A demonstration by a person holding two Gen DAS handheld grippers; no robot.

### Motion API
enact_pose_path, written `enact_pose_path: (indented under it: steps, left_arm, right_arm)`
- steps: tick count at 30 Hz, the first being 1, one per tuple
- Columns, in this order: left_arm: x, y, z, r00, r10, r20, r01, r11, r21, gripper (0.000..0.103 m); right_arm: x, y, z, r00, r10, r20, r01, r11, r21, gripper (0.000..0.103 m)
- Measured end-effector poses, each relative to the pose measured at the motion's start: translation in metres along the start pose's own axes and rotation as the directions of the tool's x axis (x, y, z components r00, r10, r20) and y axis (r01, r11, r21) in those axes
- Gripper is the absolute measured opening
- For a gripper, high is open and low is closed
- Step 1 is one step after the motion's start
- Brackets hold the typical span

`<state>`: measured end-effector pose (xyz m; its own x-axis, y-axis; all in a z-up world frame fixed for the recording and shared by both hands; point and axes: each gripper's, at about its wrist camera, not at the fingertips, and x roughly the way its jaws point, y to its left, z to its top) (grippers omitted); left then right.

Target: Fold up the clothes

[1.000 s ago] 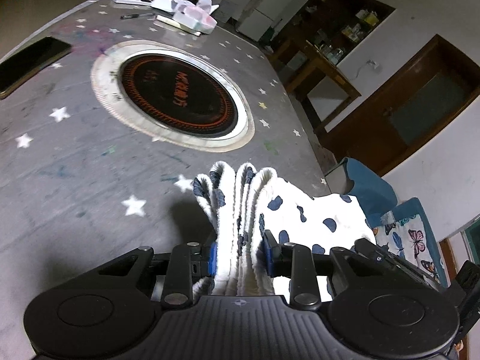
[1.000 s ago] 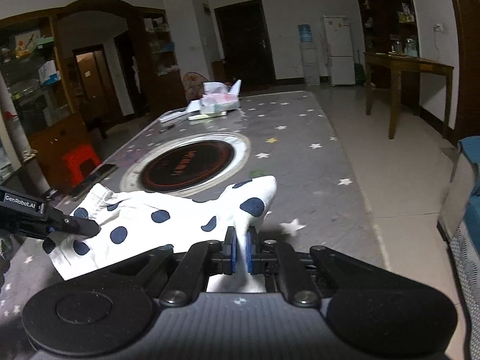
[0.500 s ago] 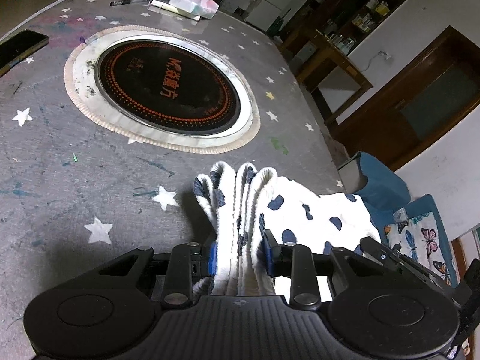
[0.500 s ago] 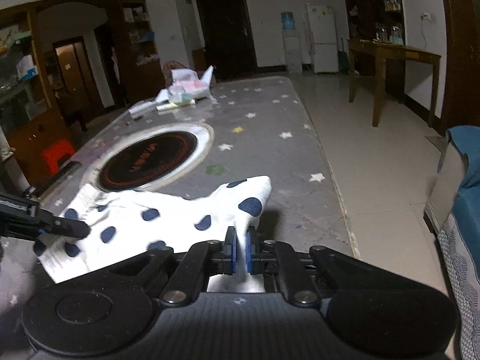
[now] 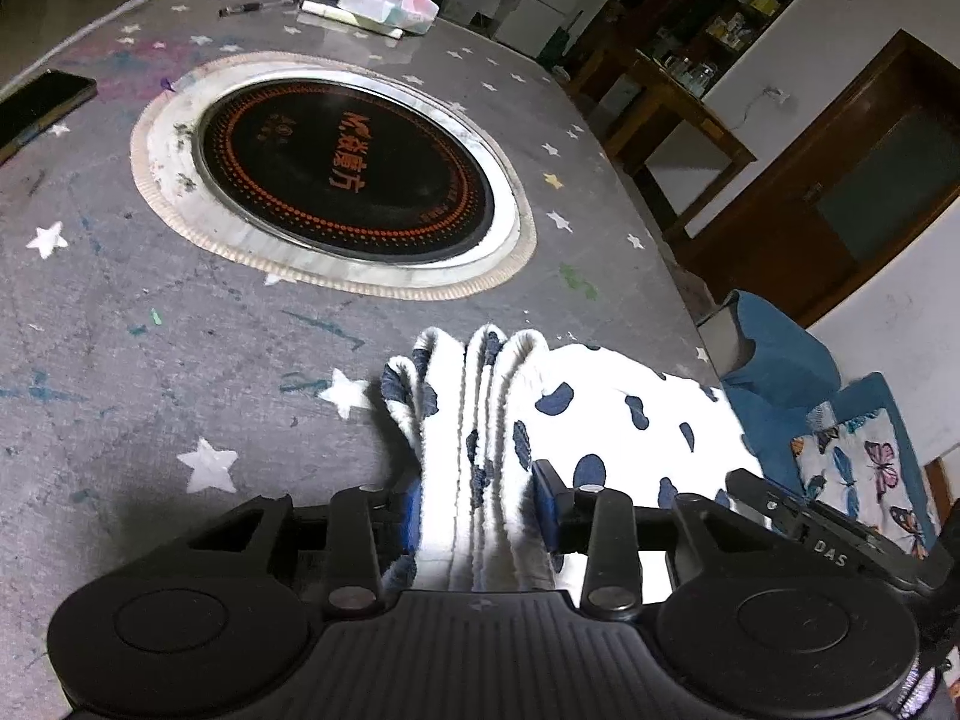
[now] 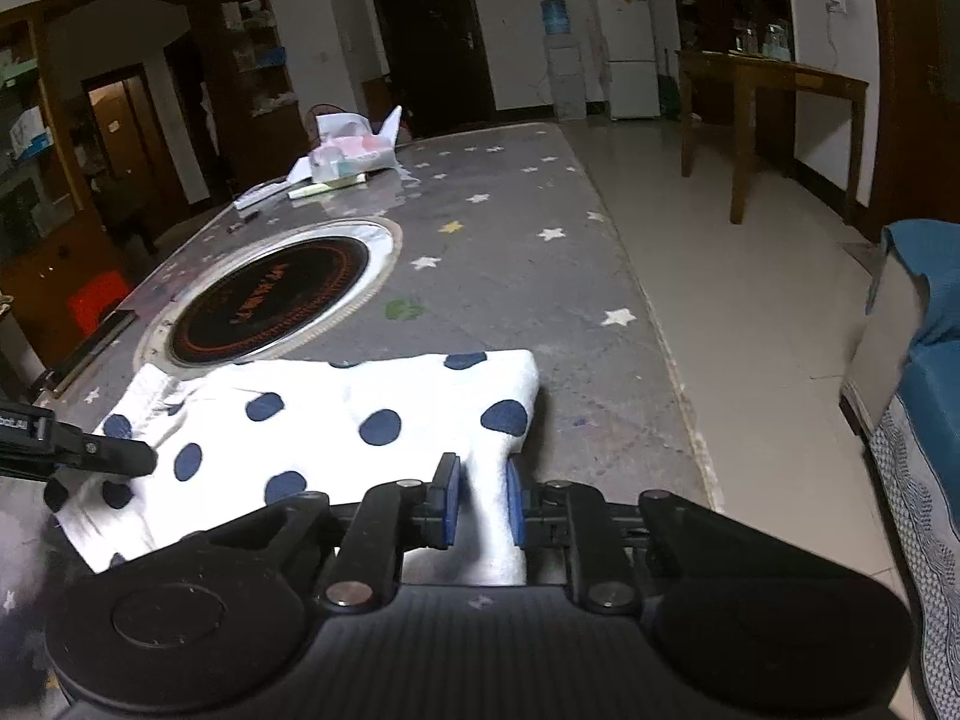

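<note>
A white garment with navy polka dots (image 6: 336, 414) lies on the grey star-patterned table (image 6: 510, 276), near its front edge. My left gripper (image 5: 477, 495) is shut on a bunched, pleated end of the garment (image 5: 480, 396). My right gripper (image 6: 480, 492) has its blue pads (image 6: 447, 495) a little apart with the other corner of the cloth between them; the grip looks loose. The left gripper's tip shows at the left edge of the right wrist view (image 6: 90, 453).
A round black induction hob (image 5: 348, 174) with a silver rim is set in the table beyond the garment. A phone (image 5: 42, 105) lies at the left edge. A tissue pack and papers (image 5: 384, 0) sit at the far end. A blue sofa (image 6: 924, 348) stands to the right.
The garment has come down and now lies spread flat on the table. My right gripper's pads have parted from tightly pinched to slightly apart. The left gripper keeps its hold.
</note>
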<state>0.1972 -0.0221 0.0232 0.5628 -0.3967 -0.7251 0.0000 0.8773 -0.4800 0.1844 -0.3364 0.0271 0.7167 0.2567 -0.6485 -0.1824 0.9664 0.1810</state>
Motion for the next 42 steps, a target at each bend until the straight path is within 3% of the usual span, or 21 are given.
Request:
enact_pose_path:
  steps: [14, 19, 28, 31, 36, 39, 42]
  left_arm:
    - [0.023, -0.037, -0.01, 0.994, -0.096, -0.055, 0.099, 0.993, 0.06, 0.037]
    - [0.026, -0.047, -0.012, 0.995, -0.079, -0.061, 0.084, 0.992, 0.091, 0.04]
    - [0.007, -0.047, -0.003, 0.999, -0.041, 0.001, 0.041, 0.994, 0.099, 0.056]
    - [0.006, -0.045, -0.002, 1.0, -0.015, 0.015, 0.014, 0.995, 0.102, 0.057]
    - [0.006, -0.039, -0.005, 1.0, 0.009, 0.01, -0.01, 0.995, 0.099, 0.06]
    - [0.0, -0.041, -0.009, 0.999, 0.02, 0.026, -0.023, 0.991, 0.132, 0.063]
    - [-0.008, -0.046, -0.014, 0.998, 0.029, 0.056, -0.039, 0.984, 0.176, 0.068]
  right_arm:
    - [-0.014, -0.029, -0.011, 0.993, -0.114, 0.017, 0.113, 0.992, 0.051, 0.016]
    - [-0.016, -0.042, -0.016, 0.987, -0.162, 0.006, 0.161, 0.984, 0.081, 0.016]
    - [-0.025, -0.025, -0.009, 0.992, -0.106, 0.069, 0.102, 0.993, 0.055, 0.019]
    - [-0.02, -0.017, -0.009, 0.997, -0.056, 0.054, 0.052, 0.996, 0.065, 0.032]
    - [-0.015, -0.008, -0.016, 0.999, -0.031, 0.022, 0.03, 0.998, 0.059, 0.039]
    - [-0.019, -0.002, -0.022, 0.999, -0.03, 0.014, 0.03, 0.999, 0.04, 0.042]
    - [-0.027, 0.004, -0.028, 0.999, -0.031, 0.017, 0.031, 0.999, 0.028, 0.051]
